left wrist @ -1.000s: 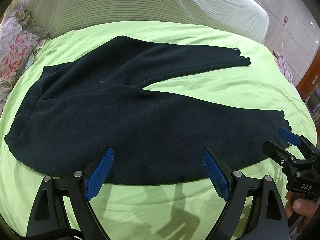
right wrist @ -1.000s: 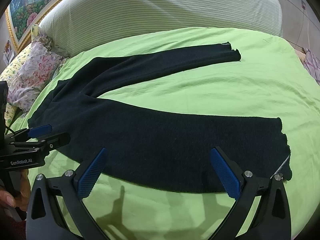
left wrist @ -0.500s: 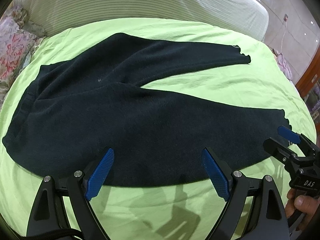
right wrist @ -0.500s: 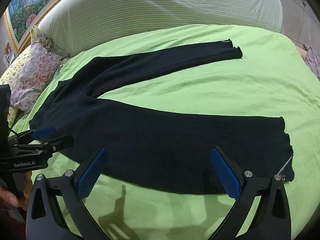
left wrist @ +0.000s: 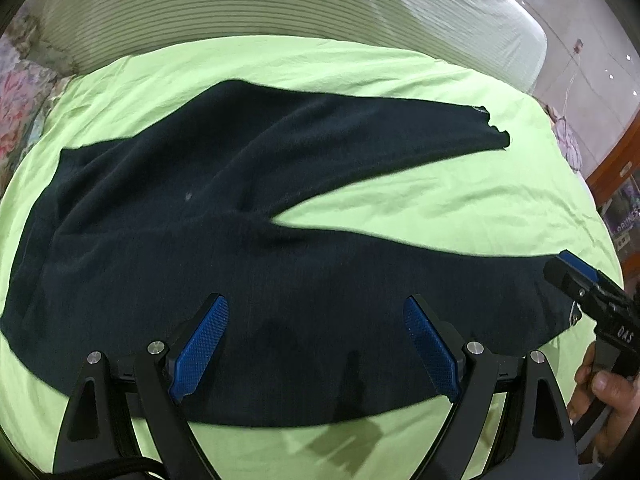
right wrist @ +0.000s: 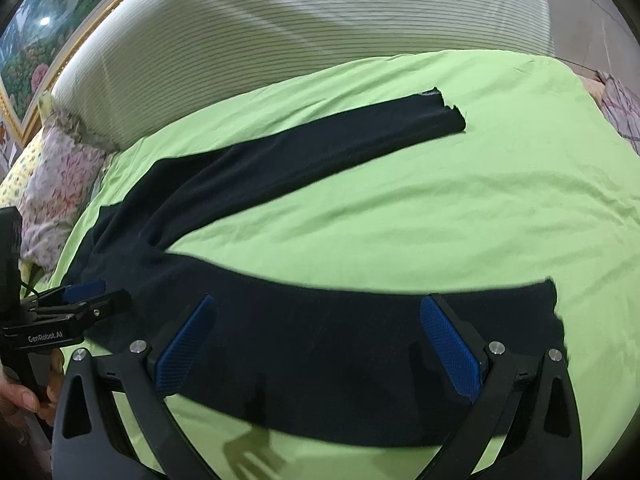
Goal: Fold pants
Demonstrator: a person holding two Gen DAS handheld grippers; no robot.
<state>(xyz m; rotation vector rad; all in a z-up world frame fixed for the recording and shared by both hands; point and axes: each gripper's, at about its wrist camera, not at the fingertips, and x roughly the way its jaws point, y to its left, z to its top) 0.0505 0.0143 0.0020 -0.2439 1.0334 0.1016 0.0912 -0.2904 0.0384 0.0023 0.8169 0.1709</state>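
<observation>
Dark navy pants (left wrist: pixel 224 240) lie flat on a lime green bed sheet (left wrist: pixel 420 192), legs spread in a V toward the right, waistband at the left. My left gripper (left wrist: pixel 316 340) is open and empty, low over the near leg close to the seat. My right gripper (right wrist: pixel 320 340) is open and empty over the near leg (right wrist: pixel 360 344) close to its cuff. The far leg (right wrist: pixel 320 144) stretches to the upper right. The right gripper shows in the left wrist view (left wrist: pixel 580 284), and the left gripper shows in the right wrist view (right wrist: pixel 80 300).
A striped white headboard cushion (left wrist: pixel 280 4) runs along the far side of the bed. Floral pillows (right wrist: pixel 56 188) lie at the far left. A framed picture (right wrist: pixel 40 28) hangs behind. A wooden cabinet (left wrist: pixel 616 184) stands past the bed's right edge.
Both grippers have moved forward and down over the near leg; the pants look larger in both views. Both stay open.
</observation>
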